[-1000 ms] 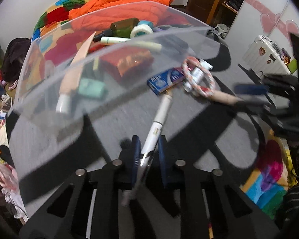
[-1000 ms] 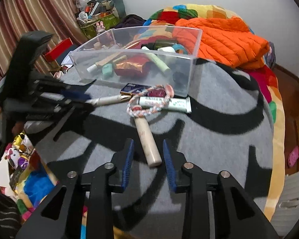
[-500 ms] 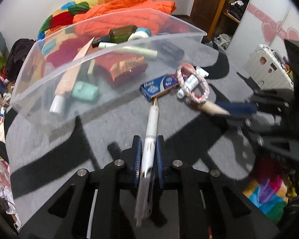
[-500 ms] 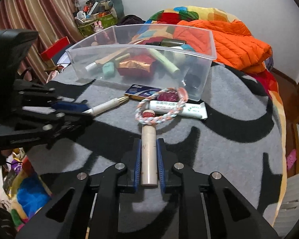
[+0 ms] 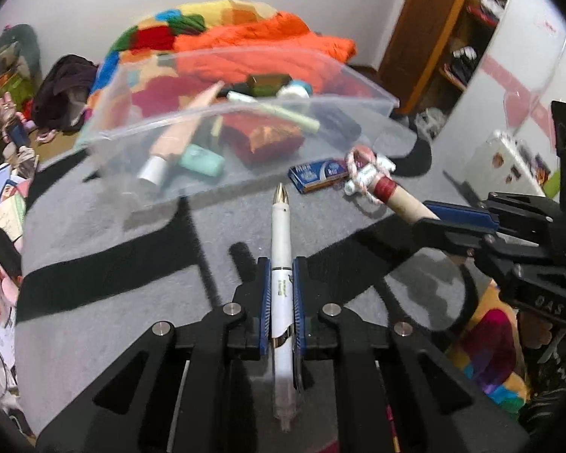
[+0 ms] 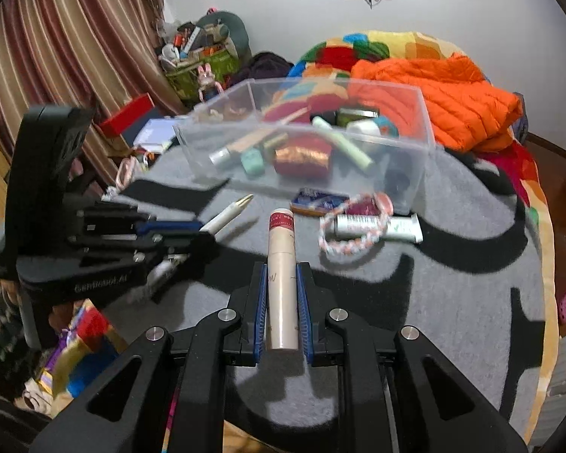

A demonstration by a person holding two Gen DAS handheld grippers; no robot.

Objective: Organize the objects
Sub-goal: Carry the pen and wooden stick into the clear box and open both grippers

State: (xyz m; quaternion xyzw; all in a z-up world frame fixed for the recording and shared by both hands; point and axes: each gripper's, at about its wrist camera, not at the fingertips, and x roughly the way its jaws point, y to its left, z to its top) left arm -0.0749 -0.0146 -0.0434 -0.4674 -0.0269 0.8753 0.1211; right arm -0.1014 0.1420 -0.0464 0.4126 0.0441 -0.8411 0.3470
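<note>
The left tool point(image 5: 281, 298) is clamped tight on a white pen with a gold tip point(image 5: 281, 249), lifted above the grey blanket. The right tool point(image 6: 282, 302) grips a beige tube with a red band point(image 6: 282, 260). Both point toward the clear plastic bin point(image 6: 426, 139).

1 clear bin point(image 6: 415, 143), 1 pen point(image 5: 281, 249), 2 tubes point(image 6: 282, 271) point(image 6: 381, 225), 1 blue pkt point(image 6: 317, 201), 1 rope ring point(image 6: 352, 243)

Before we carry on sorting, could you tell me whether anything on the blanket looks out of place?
Yes: a blue packet, a rope ring and a white tube lie loose on the grey blanket beside the clear bin rather than inside it.
</note>
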